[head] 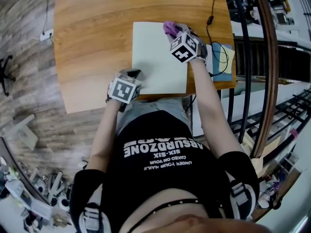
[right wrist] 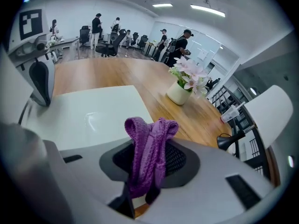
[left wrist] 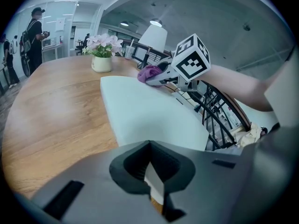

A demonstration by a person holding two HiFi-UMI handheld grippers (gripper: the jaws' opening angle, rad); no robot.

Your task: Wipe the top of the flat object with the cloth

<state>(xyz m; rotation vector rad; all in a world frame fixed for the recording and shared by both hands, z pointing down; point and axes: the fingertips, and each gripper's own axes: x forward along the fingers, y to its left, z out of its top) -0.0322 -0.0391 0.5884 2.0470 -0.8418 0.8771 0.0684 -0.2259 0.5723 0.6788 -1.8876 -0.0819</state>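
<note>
A pale flat board (head: pixel 160 57) lies on the wooden table (head: pixel 87 47). My right gripper (head: pixel 172 32) is over the board's far right part, shut on a bunched purple cloth (head: pixel 169 28). In the right gripper view the cloth (right wrist: pixel 148 148) hangs folded between the jaws of that gripper (right wrist: pixel 141 192), above the board (right wrist: pixel 88 115). My left gripper (head: pixel 133 75) is at the board's near left corner. In the left gripper view this gripper (left wrist: pixel 152 174) is shut on the board's white edge (left wrist: pixel 155 183), and the board (left wrist: pixel 149 111) stretches ahead towards the cloth (left wrist: pixel 149 73).
A pot of pink flowers (left wrist: pixel 102 55) stands on the table beyond the board. A black cable (head: pixel 211 13) and blue and yellow pads (head: pixel 223 57) lie by the table's right edge, next to a dark railing (head: pixel 265 81). People stand far off in the room.
</note>
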